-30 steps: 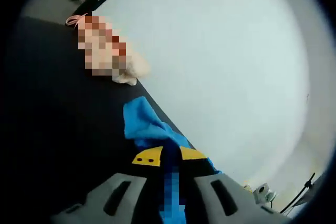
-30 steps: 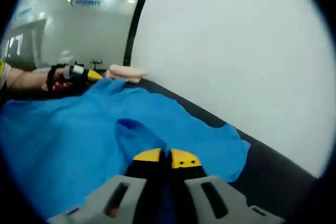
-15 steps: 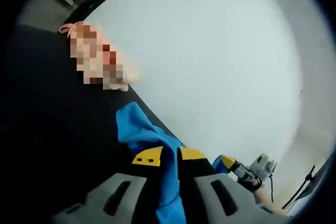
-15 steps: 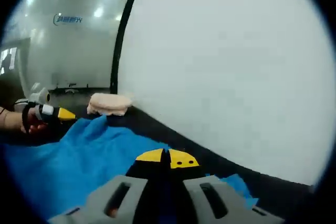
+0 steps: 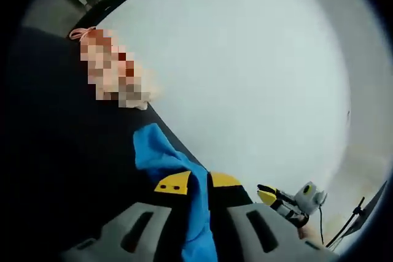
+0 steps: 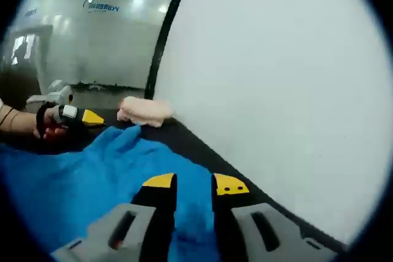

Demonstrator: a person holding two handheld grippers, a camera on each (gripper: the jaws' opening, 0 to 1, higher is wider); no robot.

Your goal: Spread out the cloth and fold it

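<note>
Gripping the blue cloth [image 6: 92, 176] over the dark bench [image 5: 67, 151], the left tool [image 5: 198, 183] pinches an edge while the right tool [image 6: 194, 183] stands slightly parted over it.

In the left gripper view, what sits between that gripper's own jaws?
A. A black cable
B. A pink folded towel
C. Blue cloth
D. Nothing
C: the left gripper has a fold of the blue cloth running up between its yellow-tipped jaws, over the dark table.
</note>
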